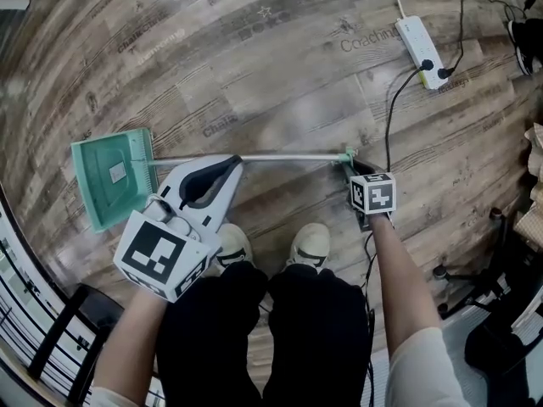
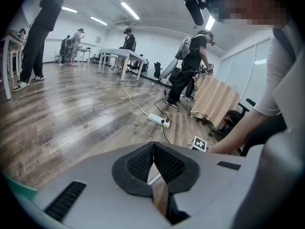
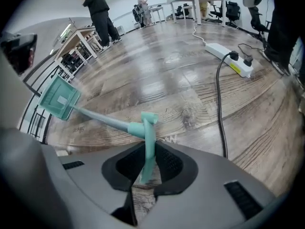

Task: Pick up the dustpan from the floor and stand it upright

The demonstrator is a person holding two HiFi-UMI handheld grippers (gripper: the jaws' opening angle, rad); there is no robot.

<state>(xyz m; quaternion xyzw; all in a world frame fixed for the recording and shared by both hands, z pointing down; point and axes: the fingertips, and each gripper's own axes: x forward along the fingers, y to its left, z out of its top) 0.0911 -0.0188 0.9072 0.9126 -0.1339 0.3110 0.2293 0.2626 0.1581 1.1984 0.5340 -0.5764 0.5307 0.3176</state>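
Teal dustpan (one), one power strip, right gripper clasping handle

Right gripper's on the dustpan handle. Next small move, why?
Probably raise the right gripper slightly: its jaws already pinch the teal handle, and the pan lies flat on the floor, so the pole should pivot up; the left gripper is shut, holding nothing.

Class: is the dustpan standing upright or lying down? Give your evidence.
Lying down: the dustpan and its long handle rest flat on the floor; the right gripper clamps the handle's green end.
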